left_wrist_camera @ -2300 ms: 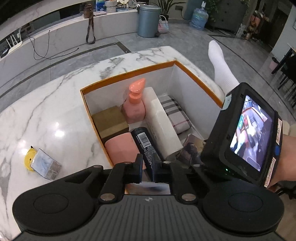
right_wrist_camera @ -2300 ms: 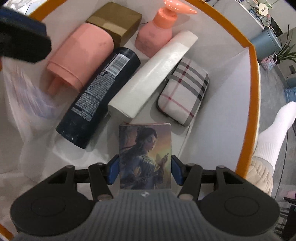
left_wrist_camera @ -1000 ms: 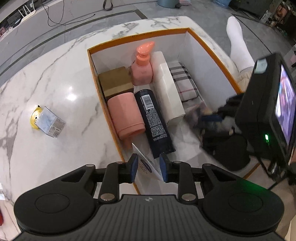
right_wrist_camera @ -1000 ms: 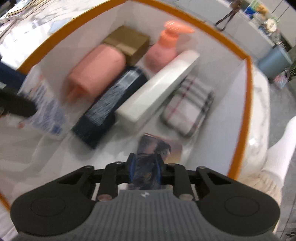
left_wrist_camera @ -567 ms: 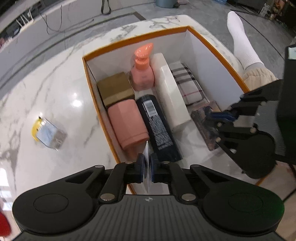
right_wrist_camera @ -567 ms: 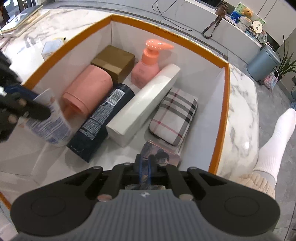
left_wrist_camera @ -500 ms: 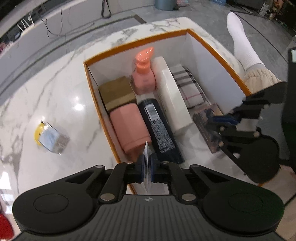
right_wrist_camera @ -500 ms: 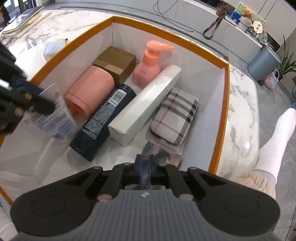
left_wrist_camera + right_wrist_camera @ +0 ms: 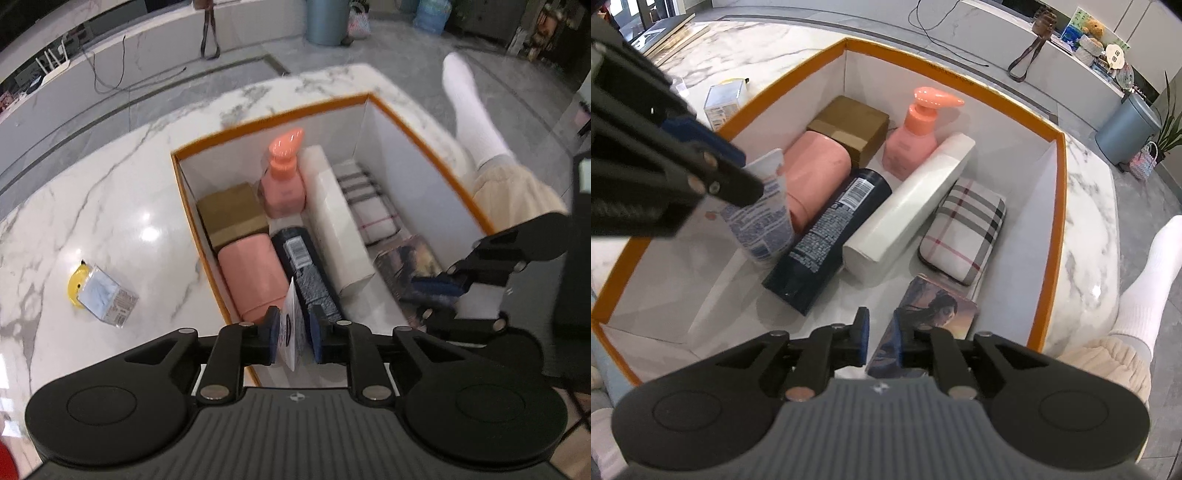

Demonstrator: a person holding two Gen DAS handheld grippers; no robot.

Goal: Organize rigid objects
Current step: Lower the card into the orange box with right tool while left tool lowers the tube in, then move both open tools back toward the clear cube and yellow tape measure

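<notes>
Both grippers hang over the orange-rimmed box (image 9: 1058, 229) that sits on the marble tabletop (image 9: 122, 206). Left gripper (image 9: 293, 334) has its blue pads spread, with a white tube (image 9: 291, 325) standing edge-on between them; from the right wrist view the tube (image 9: 764, 218) hangs down over the box's left side, its lower end just beside the dark bottle (image 9: 827, 236). Whether the pads actually press on the tube I cannot tell. Right gripper (image 9: 882, 341) is parted too, and the illustrated card pack (image 9: 923, 325) leans against its right finger at the near right of the box floor, apart from the left finger.

Inside the box, laid side by side: a pink cylinder (image 9: 816, 170) along the left wall, the dark bottle next to it, a long white box (image 9: 908, 206), then a plaid case (image 9: 964, 229) nearest the right wall. At the far end sit a brown carton (image 9: 851, 127) and an upright pink pump bottle (image 9: 916, 136).

Out on the tabletop, left of the box, a small clear-wrapped cube (image 9: 107, 299) lies touching a yellow disc (image 9: 75, 288).
</notes>
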